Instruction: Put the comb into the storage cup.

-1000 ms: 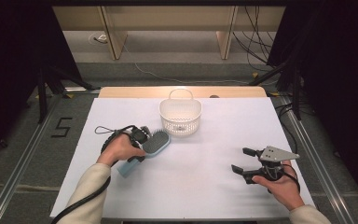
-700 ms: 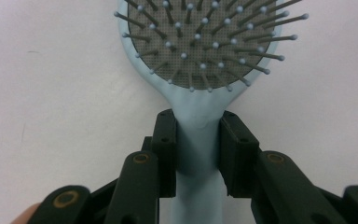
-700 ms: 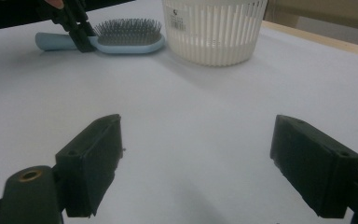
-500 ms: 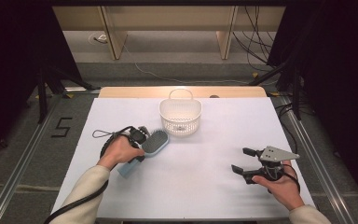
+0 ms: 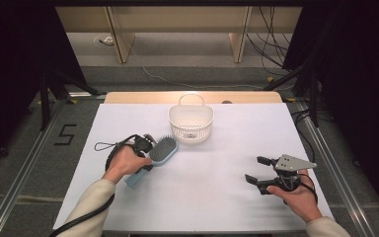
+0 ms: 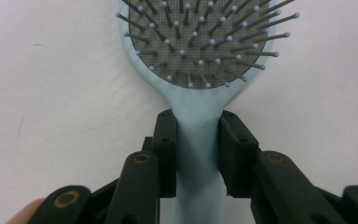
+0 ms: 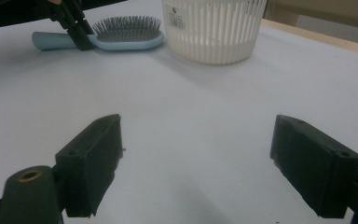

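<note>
Left gripper [image 6: 196,140] clamped on the neck of the light-blue hairbrush [image 6: 198,70], which lies bristles-up on the white table [image 5: 217,197] just beside the white basket [image 5: 191,123]. Right gripper [image 7: 196,168] wide apart, holding nothing, resting near the table's right edge

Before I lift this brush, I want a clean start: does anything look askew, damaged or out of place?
Nothing stands out. The left gripper clamps the hairbrush squarely at its neck, bristles up. The white basket stands upright, and the right gripper is open.
</note>
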`<action>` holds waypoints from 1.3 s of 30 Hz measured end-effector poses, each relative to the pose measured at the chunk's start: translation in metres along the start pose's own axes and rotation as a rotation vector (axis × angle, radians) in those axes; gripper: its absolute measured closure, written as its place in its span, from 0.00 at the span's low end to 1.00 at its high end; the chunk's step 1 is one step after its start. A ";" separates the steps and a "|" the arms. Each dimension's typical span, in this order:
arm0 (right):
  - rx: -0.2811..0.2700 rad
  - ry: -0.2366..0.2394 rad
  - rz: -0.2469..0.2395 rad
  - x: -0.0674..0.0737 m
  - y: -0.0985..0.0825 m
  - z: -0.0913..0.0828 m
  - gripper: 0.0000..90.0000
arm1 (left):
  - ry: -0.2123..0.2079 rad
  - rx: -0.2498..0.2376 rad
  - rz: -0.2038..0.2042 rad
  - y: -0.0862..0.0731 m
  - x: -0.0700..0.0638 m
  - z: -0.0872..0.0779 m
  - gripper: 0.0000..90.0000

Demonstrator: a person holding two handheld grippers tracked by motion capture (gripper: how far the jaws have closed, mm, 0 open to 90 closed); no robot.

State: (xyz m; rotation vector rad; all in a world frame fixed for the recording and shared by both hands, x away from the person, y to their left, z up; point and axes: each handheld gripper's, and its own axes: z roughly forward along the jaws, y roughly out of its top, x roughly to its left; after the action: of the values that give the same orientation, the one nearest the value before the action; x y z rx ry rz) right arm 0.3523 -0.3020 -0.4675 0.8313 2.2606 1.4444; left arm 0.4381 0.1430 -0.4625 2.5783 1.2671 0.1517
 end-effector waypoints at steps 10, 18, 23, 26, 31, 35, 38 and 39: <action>0.001 0.000 0.005 0.000 0.000 0.000 0.20 | -0.009 -0.034 -0.006 -0.005 0.002 0.000 0.78; -0.002 0.000 0.002 -0.001 0.000 -0.001 0.20 | 0.002 -0.046 0.002 -0.006 0.000 -0.001 0.78; -0.004 0.000 0.002 -0.001 0.000 -0.001 0.20 | 0.018 -0.057 0.011 -0.006 -0.001 -0.001 0.78; -0.004 -0.001 0.003 -0.001 0.000 -0.001 0.20 | 0.019 -0.059 0.010 -0.007 0.000 -0.002 0.78; -0.005 -0.001 0.003 -0.001 0.000 -0.001 0.20 | 0.024 -0.074 0.003 -0.010 0.003 -0.004 0.78; -0.006 -0.001 0.002 -0.001 0.000 -0.001 0.19 | 0.032 -0.110 -0.005 -0.012 0.003 -0.008 0.78; -0.004 -0.001 0.002 -0.001 0.000 -0.001 0.19 | 0.041 -0.135 -0.008 -0.013 0.004 -0.011 0.78; -0.003 -0.001 0.002 -0.001 0.000 -0.001 0.20 | 0.040 -0.140 -0.012 -0.014 0.004 -0.011 0.78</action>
State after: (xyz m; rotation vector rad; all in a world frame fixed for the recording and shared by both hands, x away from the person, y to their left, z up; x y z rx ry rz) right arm 0.3523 -0.3033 -0.4670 0.8334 2.2567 1.4479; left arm 0.4274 0.1563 -0.4555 2.4602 1.2396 0.2808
